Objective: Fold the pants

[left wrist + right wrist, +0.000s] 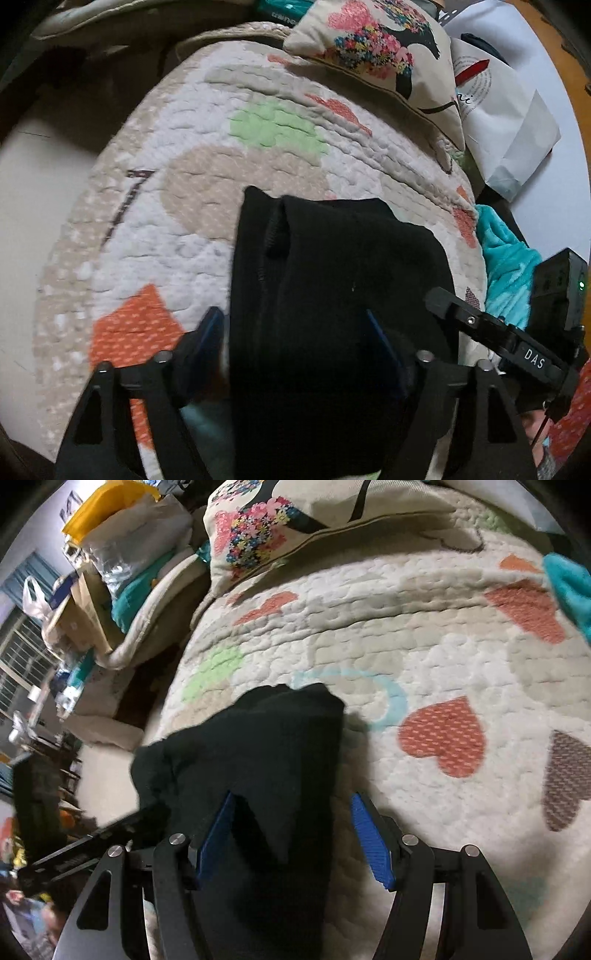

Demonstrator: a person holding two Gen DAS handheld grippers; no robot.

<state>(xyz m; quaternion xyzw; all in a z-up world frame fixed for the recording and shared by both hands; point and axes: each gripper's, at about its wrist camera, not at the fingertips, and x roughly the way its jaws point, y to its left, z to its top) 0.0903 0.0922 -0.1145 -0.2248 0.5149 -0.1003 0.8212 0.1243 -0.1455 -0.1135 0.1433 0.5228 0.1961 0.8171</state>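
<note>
The black pants (332, 295) lie on a quilted bedspread (192, 221) printed with hearts and coloured patches, bunched into a thick dark bundle that runs straight ahead of both claws.

In the left wrist view the left gripper (295, 339) has its jaws spread wide apart, and the pants fill the whole gap between them: the blue pad (210, 332) on the left sits just beside the cloth's left edge, while the pad on the right is half sunk against the dark fabric. The jaws are not pressed together on the cloth. A ribbed seam or waistband edge shows ahead of the claw, near the bundle's far end. To the right of this claw, close by, the other tool's black finger crosses the edge of the bedspread.

In the right wrist view the right gripper (293, 830) is likewise wide apart. A pointed fold of the pants (258, 757) hangs down between its blue pads (369, 845), touching or just beside the left one and standing apart from the right one, with bare bedspread (443, 664) showing in that gap. The bulk of the cloth spreads ahead and to the left of the claw.

Well ahead of both claws a floral cushion (277, 528) rests at the far end of the bed, and a turquoise fleece (509, 266) lies to the right of the left claw
</note>
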